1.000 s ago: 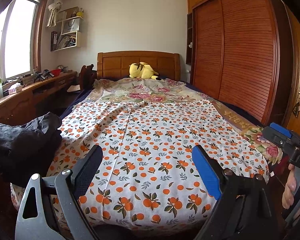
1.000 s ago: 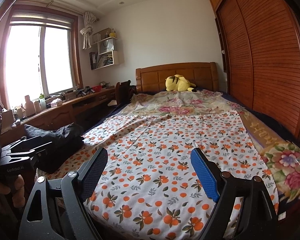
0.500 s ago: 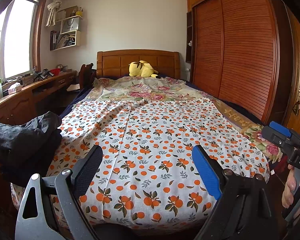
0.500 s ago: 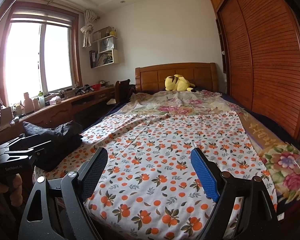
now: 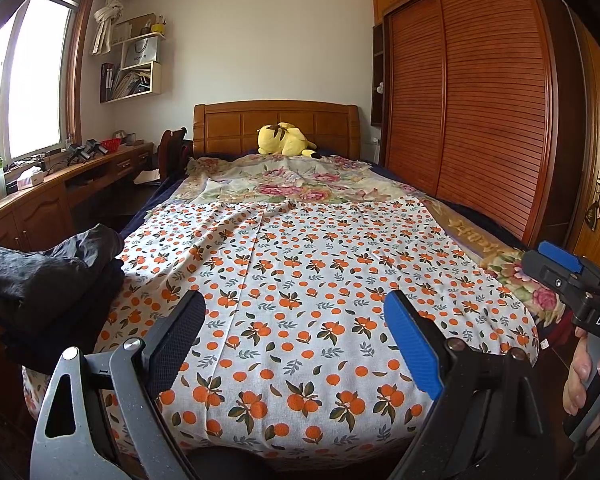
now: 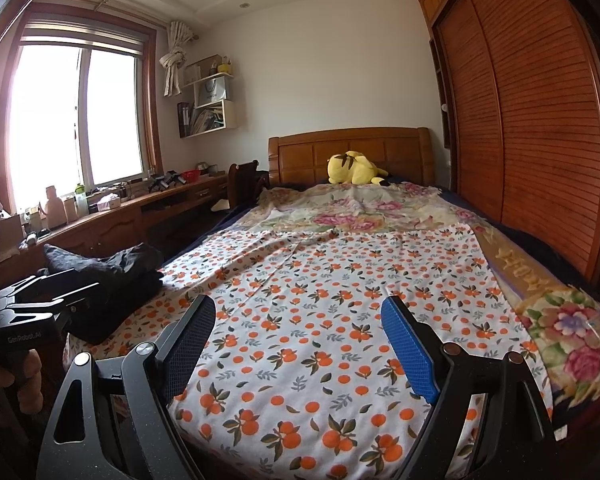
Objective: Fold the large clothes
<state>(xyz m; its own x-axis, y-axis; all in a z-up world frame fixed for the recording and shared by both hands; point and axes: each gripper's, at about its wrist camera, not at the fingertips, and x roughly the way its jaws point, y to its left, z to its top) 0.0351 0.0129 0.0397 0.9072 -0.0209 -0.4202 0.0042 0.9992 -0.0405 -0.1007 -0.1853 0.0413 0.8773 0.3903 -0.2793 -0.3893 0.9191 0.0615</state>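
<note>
Both grippers a bit lower vs. earlier, jaws spread & empty over orange-print sheet; dark clothes pile at left edge.

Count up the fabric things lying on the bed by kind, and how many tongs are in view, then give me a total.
Orange-print cloth: 1
Rose-print blanket: 1
Dark clothes pile: 1
Yellow plush toy: 1
Tongs: 2, left tongs and right tongs, both open and empty
Total: 6
</note>
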